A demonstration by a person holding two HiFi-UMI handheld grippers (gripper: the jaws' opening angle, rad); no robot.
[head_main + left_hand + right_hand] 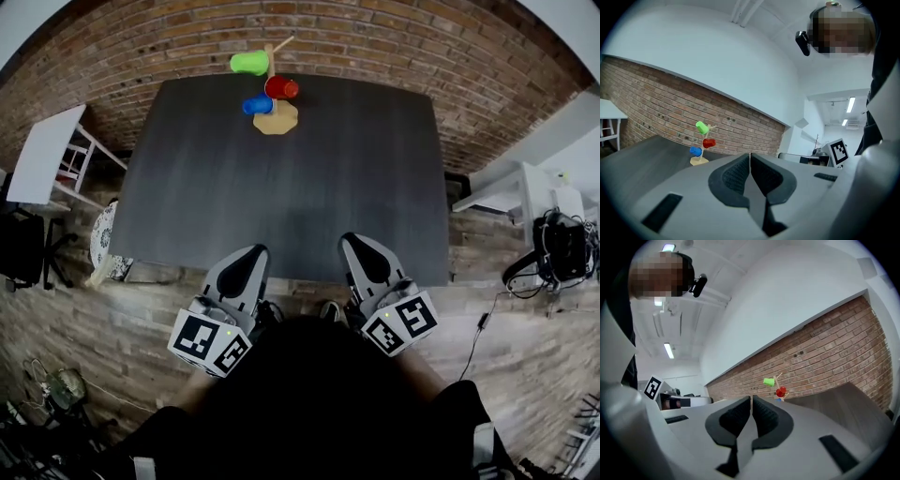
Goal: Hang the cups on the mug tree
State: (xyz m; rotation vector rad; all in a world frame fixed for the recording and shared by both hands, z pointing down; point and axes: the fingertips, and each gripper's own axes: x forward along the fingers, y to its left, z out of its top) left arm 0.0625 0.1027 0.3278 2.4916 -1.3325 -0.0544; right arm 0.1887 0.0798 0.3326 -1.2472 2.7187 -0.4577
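A wooden mug tree [274, 111] stands at the far edge of the dark table [281, 197]. On its pegs hang a green cup [249, 63], a red cup [281, 88] and a blue cup [257, 104]. My left gripper [254, 253] and right gripper [354, 243] are both shut and empty, held close to my body at the table's near edge, far from the tree. The left gripper view shows the mug tree [701, 150] small in the distance with the green cup [701, 126] on top. In the right gripper view the green cup [768, 381] and red cup [781, 392] show beyond the shut jaws.
A brick wall runs behind the table. A white shelf unit [52, 159] stands at the left and a white desk with cables [548, 234] at the right. The floor is brick-patterned.
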